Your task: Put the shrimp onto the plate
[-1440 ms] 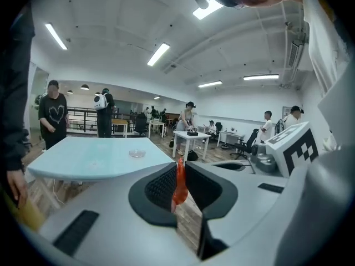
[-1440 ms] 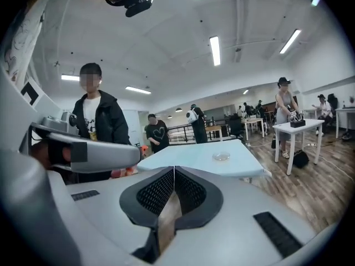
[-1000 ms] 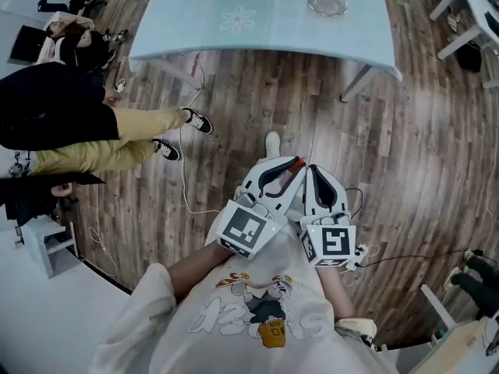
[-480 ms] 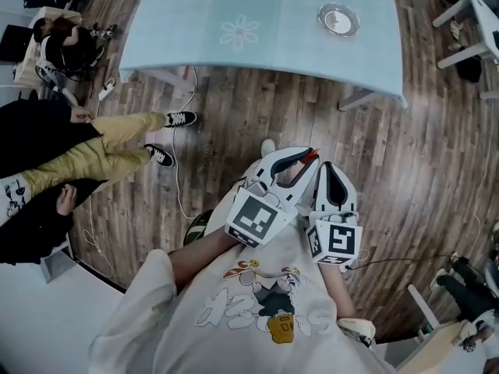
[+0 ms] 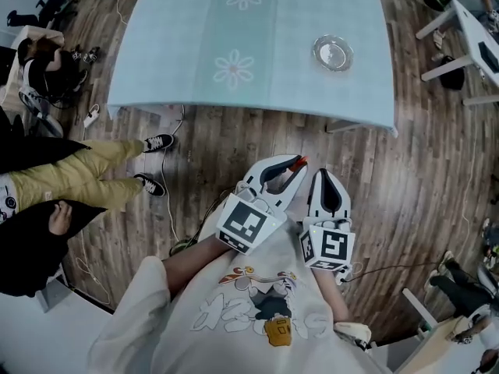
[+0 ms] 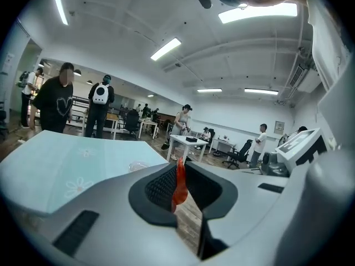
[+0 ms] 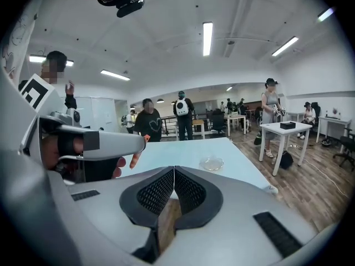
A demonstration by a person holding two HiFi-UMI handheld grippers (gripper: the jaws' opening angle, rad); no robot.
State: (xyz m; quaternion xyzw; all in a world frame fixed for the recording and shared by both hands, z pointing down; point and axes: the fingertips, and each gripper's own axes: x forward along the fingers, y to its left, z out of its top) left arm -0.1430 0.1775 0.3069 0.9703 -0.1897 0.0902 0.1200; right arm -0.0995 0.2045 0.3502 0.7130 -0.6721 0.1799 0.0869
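Note:
An orange-red shrimp (image 6: 179, 183) is pinched between the jaws of my left gripper (image 5: 295, 164), its tip (image 5: 299, 161) poking out past them. My right gripper (image 5: 326, 177) hangs beside the left one, shut with nothing between its pads (image 7: 173, 186). Both are held close to my body over the wooden floor, short of the table. A small clear glass plate (image 5: 333, 53) sits on the light blue table (image 5: 187, 53) toward its right end; the right gripper view shows the plate (image 7: 212, 163) ahead and slightly right.
The table's near edge (image 5: 249, 112) lies between me and the plate. A seated person's legs and shoes (image 5: 148, 162) and floor cables are at the left. White desks (image 5: 468, 45) stand at the right, and people stand beyond the table (image 7: 148, 121).
The table and plate have slid down the head view toward me, with more of the tabletop visible. Both grippers keep their hold and stay close together in front of my body.

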